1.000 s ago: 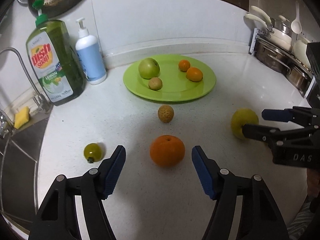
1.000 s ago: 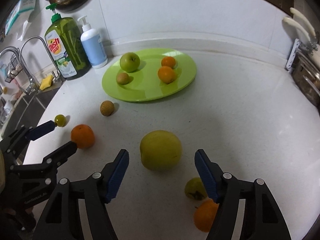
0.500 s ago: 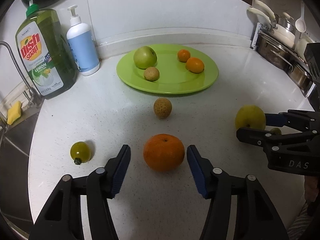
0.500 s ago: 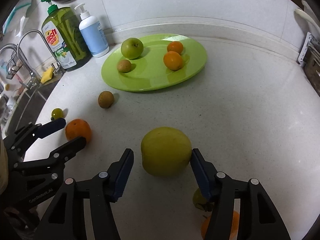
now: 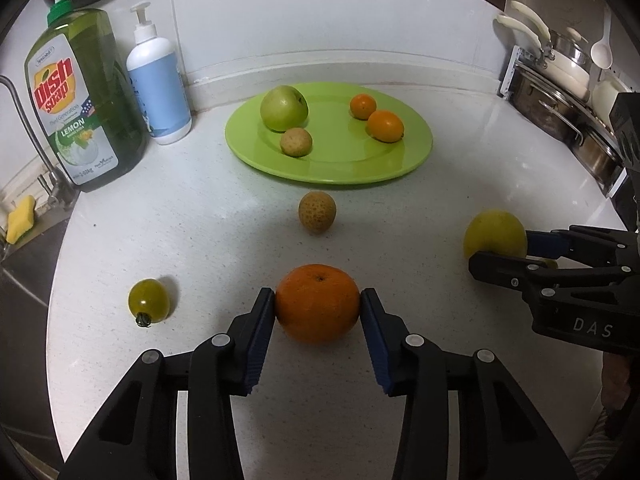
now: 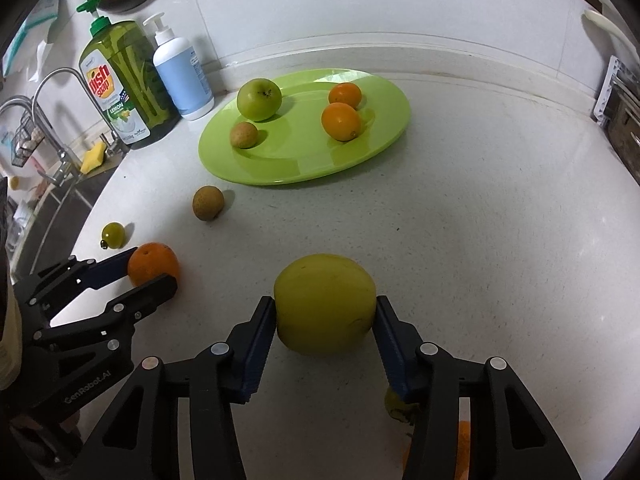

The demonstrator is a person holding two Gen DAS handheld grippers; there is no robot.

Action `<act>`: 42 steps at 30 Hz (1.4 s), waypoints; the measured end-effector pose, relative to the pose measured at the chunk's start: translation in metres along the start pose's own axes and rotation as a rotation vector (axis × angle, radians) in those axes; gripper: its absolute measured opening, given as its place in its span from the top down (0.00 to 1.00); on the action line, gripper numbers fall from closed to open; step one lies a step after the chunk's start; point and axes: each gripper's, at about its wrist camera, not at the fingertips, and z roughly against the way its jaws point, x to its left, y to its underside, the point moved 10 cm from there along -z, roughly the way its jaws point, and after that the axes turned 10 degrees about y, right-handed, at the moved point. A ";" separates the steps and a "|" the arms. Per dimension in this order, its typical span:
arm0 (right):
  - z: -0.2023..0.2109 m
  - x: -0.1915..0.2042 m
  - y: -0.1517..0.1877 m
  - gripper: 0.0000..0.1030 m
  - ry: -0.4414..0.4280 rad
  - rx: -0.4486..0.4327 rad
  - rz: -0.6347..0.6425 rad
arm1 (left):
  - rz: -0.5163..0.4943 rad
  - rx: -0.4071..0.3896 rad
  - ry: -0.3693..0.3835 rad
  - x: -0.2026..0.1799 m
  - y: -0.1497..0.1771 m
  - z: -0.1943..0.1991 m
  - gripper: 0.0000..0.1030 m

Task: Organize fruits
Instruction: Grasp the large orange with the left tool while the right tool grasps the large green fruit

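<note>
- On the counter (image 5: 460, 208), front & centre: orange (image 5: 317, 303) sits between the left gripper (image 5: 318, 306) pads, both blue pads touching its sides – clamped on it, fruit not yet lifted.
- Right gripper (image 6: 325, 316) likewise closed on the yellow-green fruit (image 6: 325, 308), pads on its flanks.
- Likely reason for the twin grasp: both go to the green plate (image 5: 416, 152), which already holds an apple, 2 small oranges & a brown fruit.
- Plate lies well ahead of both grippers; brown fruit (image 5: 317, 213) sits between the orange & the plate.
</note>
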 end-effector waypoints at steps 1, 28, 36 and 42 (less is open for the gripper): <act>0.000 0.000 0.000 0.51 -0.003 0.000 -0.002 | -0.003 -0.004 -0.001 0.000 -0.001 0.001 0.58; 0.053 0.008 -0.053 0.52 -0.047 -0.179 0.038 | -0.056 -0.174 -0.023 -0.011 -0.054 0.055 0.58; 0.059 0.011 -0.082 0.52 -0.050 -0.225 0.073 | -0.085 -0.217 -0.032 -0.007 -0.085 0.056 0.58; 0.054 0.013 -0.104 0.52 -0.051 -0.239 0.094 | -0.110 -0.222 -0.047 0.001 -0.105 0.048 0.58</act>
